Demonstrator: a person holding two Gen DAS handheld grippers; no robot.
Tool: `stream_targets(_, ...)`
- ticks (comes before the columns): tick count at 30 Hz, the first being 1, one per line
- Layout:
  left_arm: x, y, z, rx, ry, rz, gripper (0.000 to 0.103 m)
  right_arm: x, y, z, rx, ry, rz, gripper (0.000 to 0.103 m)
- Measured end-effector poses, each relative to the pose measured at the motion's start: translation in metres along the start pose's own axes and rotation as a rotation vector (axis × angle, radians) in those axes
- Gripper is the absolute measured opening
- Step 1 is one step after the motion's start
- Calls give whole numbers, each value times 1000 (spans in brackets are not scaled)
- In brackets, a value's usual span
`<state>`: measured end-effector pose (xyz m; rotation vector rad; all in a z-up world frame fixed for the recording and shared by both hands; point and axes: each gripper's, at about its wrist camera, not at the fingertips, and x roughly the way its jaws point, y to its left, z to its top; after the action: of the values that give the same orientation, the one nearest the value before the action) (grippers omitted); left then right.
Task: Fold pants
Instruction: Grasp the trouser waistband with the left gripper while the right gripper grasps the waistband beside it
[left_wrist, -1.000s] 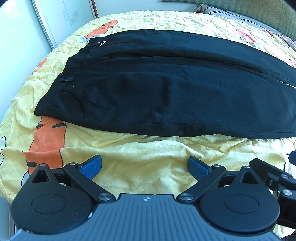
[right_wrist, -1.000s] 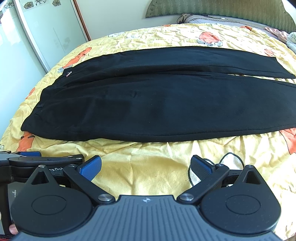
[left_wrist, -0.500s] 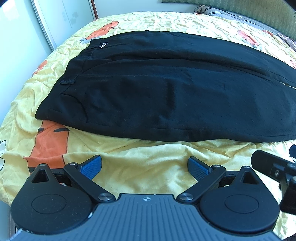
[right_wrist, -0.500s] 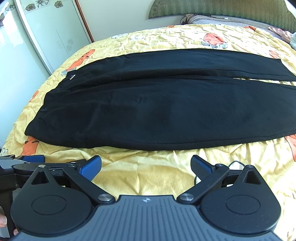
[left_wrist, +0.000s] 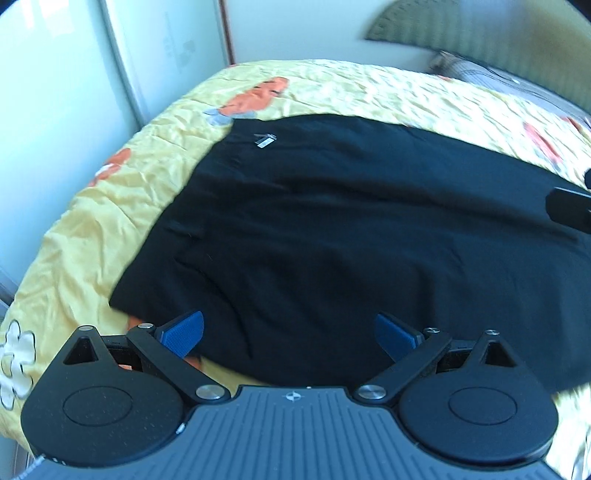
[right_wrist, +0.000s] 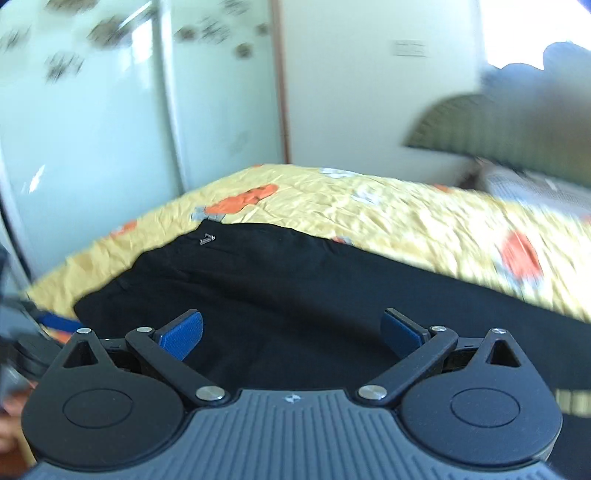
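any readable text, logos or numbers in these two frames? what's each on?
No readable words or numbers.
Small emblem on the left gripper body: a symbol, not text.
Same emblem on the right gripper body.
Pale mark on the black pants near the waistband: too blurred to read.

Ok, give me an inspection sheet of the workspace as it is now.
Surface: bed with a creased yellow sheet, orange prints.
Job's things: black pants spread flat, not yet folded; small metal tag near the waist.
Clutter: nothing seen.
Grippers: left gripper open over the pants' near edge; right gripper open above the pants; neither grips cloth.
Cables: nothing seen.
Surroundings: pale sliding doors, white wall, green headboard; views blurred.
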<state>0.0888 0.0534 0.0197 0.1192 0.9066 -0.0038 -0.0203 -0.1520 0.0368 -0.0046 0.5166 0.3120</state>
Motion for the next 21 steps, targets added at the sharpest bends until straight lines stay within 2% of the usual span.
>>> stream_targets(2, 8, 8, 13, -21, 0, 6, 100, 30, -17, 18, -31, 2, 94, 103)
stream_targets(6, 24, 19, 38, -46, 7, 20, 100, 109, -58, 53, 44, 98, 270, 103)
stream_targets(10, 38, 25, 64, -76, 10, 25, 100, 185, -76, 73, -11, 167, 301, 102)
stream_targets(14, 57, 30, 90, -114, 43, -2, 99, 241, -82, 80, -71, 212, 352, 101)
stream_targets(20, 83, 29, 123, -131, 70, -31, 100, 290, -71, 90, -153, 298, 470, 84)
stream_targets(21, 87, 28, 128, -131, 72, -36, 99, 297, -69, 91, -160, 315, 478, 76)
